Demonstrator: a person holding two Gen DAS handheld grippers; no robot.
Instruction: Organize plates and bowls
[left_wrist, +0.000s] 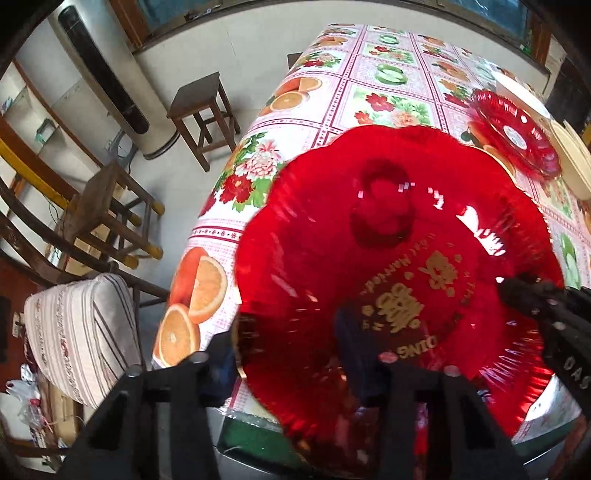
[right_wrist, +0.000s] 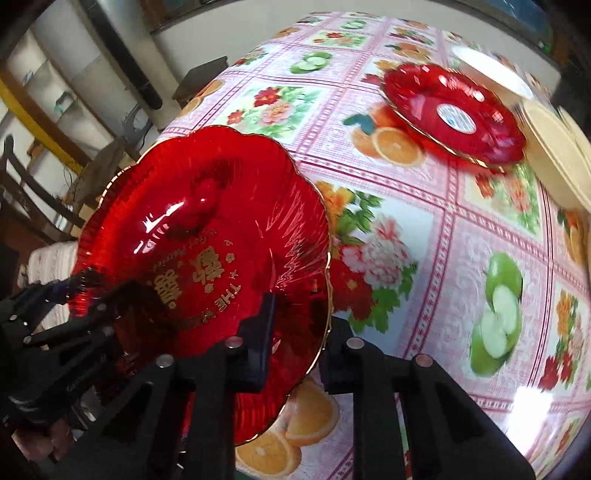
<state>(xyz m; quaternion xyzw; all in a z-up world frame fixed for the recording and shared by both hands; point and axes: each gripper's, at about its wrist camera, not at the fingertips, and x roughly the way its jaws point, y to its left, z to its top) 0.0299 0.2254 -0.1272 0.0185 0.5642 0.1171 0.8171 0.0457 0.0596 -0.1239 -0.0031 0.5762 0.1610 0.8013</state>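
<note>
Fruit-print counter (right_wrist: 424, 229), near edge: red plate (right_wrist: 207, 236) tilted, left gripper (left_wrist: 291, 363) and right gripper (right_wrist: 295, 332) each clamped on rim. Lift level, sync hands; stack on far red plate (right_wrist: 454, 114).

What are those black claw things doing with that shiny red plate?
A person is tidying plates and bowls using two handheld grippers. Both are clamped on the rim of the big red plate with gold writing, the left gripper on one side and the right gripper on the other, at the near end of the table. Farther back sit a second red plate and some cream dishes.
</note>
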